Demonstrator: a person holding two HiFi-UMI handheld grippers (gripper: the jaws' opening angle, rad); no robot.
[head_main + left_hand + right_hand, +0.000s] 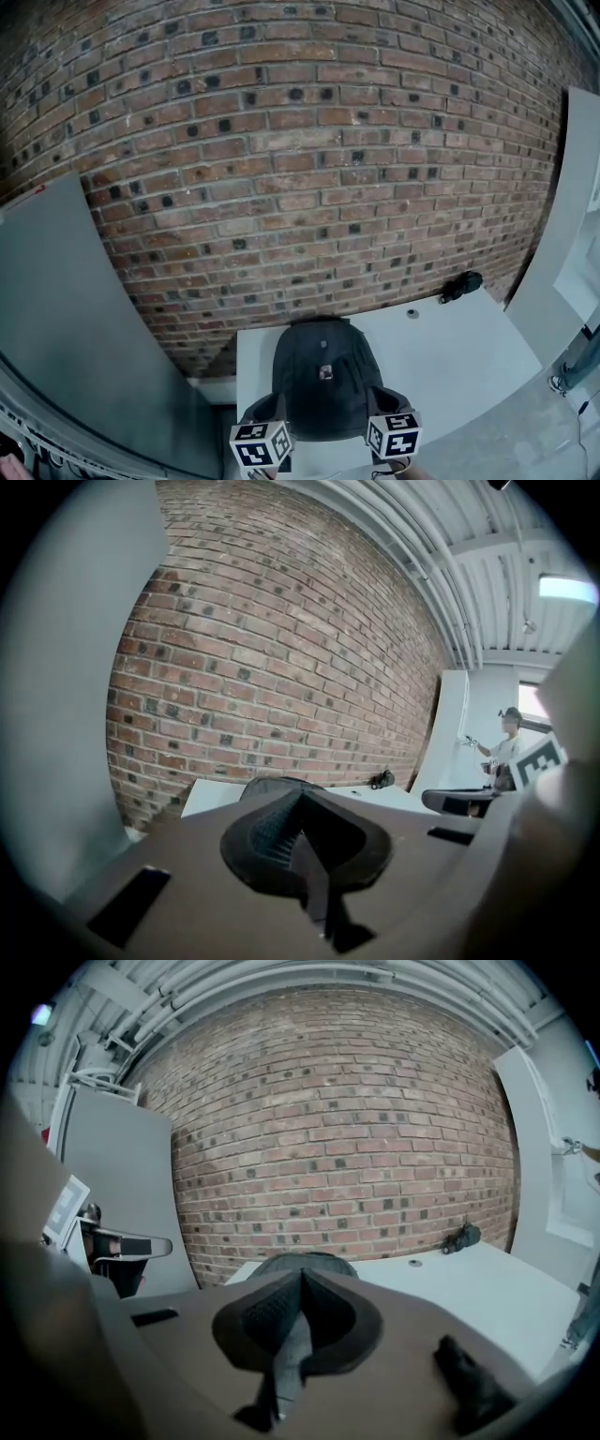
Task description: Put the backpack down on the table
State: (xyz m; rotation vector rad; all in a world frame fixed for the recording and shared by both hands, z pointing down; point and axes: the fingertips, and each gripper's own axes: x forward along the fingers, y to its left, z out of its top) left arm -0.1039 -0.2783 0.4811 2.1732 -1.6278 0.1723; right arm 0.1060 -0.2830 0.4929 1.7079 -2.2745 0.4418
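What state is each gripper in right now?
Left gripper: closed on a backpack strap.
Right gripper: closed on the other backpack strap.

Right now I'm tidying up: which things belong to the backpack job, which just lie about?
Job: backpack; white table; left gripper and right gripper, shut on the backpack.
Lying about: small black object by the brick wall; small round piece.

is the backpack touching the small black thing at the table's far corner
Apart. The head view shows bare white table between the backpack and the small black thing.
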